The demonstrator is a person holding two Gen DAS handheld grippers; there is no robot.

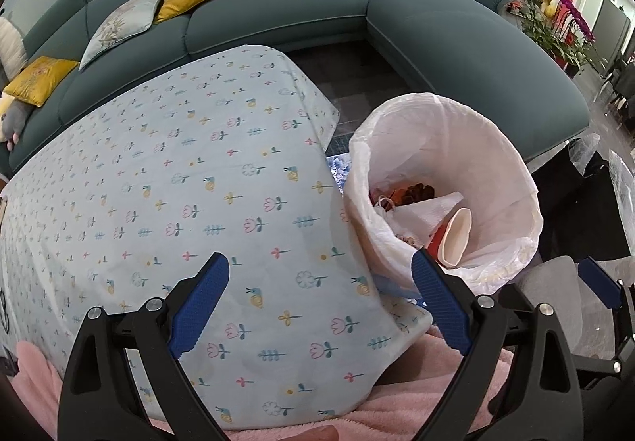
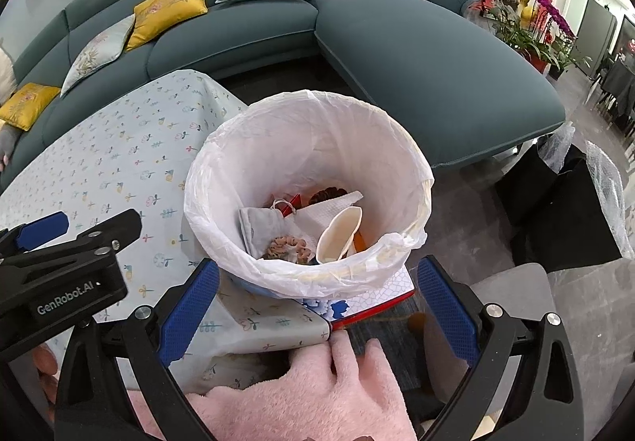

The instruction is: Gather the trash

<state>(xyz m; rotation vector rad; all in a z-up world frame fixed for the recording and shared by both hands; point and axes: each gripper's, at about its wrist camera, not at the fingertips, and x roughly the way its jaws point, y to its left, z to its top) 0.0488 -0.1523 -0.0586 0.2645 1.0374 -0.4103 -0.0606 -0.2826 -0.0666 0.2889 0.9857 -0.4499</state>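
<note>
Beside the bench (image 1: 166, 179), draped in a pale floral-print cloth, sits a round bin with a crinkled white plastic liner (image 2: 309, 179). Inside it: squashed cream paper cup (image 2: 337, 231), white napkin (image 2: 333, 209), grey cloth pouch (image 2: 260, 225), brownish scraps. Left hand-held gripper (image 1: 321, 302) jaws apart, empty, over the cloth. Right hand-held gripper (image 2: 317, 306) jaws apart, empty, at the bin's near rim. Teal sofa (image 2: 416, 56) behind.

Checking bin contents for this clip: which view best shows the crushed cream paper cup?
Right wrist: the crushed cream paper cup lies fully visible from above. Left wrist shows it partly hidden by a jaw.
</note>
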